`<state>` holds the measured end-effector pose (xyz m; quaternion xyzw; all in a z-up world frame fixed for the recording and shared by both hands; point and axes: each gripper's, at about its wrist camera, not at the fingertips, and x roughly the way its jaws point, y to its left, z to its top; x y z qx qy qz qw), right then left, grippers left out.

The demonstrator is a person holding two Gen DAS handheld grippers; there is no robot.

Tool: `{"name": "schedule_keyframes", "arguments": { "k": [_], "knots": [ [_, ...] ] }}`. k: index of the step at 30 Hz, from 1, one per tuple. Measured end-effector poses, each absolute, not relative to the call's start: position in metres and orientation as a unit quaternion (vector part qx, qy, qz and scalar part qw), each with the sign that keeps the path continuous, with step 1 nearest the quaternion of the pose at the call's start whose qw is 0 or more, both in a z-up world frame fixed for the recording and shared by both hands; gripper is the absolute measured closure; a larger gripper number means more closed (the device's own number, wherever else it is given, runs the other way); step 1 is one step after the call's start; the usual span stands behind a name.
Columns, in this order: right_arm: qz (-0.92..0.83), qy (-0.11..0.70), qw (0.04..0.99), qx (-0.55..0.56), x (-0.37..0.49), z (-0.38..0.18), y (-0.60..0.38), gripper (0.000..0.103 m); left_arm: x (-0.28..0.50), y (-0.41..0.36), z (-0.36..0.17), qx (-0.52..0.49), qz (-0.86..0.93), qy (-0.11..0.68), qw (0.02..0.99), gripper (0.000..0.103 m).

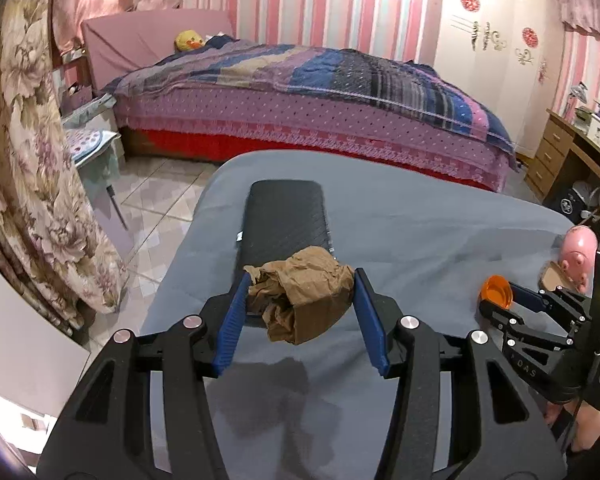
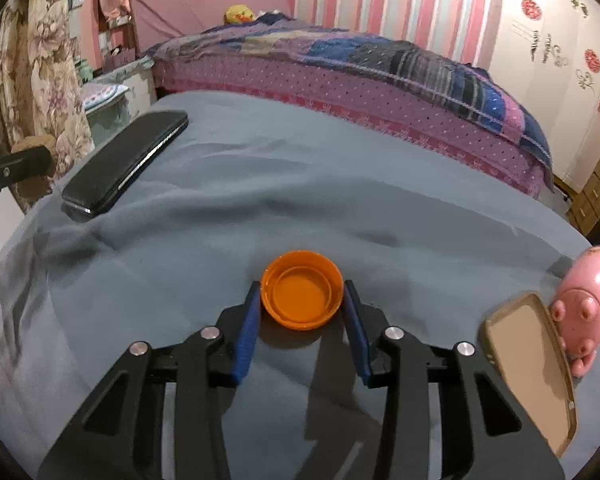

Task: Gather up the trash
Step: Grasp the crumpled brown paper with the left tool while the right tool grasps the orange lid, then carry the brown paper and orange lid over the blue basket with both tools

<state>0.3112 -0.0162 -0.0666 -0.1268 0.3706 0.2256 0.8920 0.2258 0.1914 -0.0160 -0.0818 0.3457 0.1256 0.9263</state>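
On the grey blanket-covered table (image 2: 260,184) in a pink-striped bedroom, the left gripper (image 1: 300,292) clamps a crumpled brown paper wad (image 1: 300,296), lifted for disposal, while the right gripper (image 2: 302,300) pinches an upturned orange bottle cap (image 2: 302,290) resting on the cloth, apparently the next trash.

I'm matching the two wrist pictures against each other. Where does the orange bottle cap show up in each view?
Left wrist view: orange cap far right, mid-height, at the tips of the right gripper on the grey cloth.
Right wrist view: the cap low centre, open side up, between that gripper's blue fingers.
Shared landmark: the black flat case, centre in the left view, upper left in the right view.
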Motion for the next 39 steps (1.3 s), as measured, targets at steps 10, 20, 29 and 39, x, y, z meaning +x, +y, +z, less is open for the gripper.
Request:
{"name": "schedule_keyframes", "arguments": {
  "k": [10, 20, 29, 39],
  "knots": [
    [0.160, 0.343, 0.918, -0.114, 0.267, -0.050, -0.091, 0.063, 0.230, 0.143, -0.004, -0.054, 0.073, 0.332, 0.939, 0.053],
    [0.079, 0.322, 0.937, -0.111, 0.207, -0.027, -0.198, 0.063, 0.230, 0.088, 0.005, -0.052, 0.008, 0.327, 0.944, 0.053],
    [0.017, 0.317, 0.944, -0.087, 0.172, -0.023, -0.284, 0.063, 0.223, 0.022, 0.007, -0.058, -0.064, 0.318, 0.944, 0.053],
    [-0.038, 0.307, 0.950, -0.050, 0.143, -0.022, -0.363, 0.063, 0.205, -0.069, 0.002, -0.010, -0.100, 0.291, 0.951, 0.053]
  ]
}}
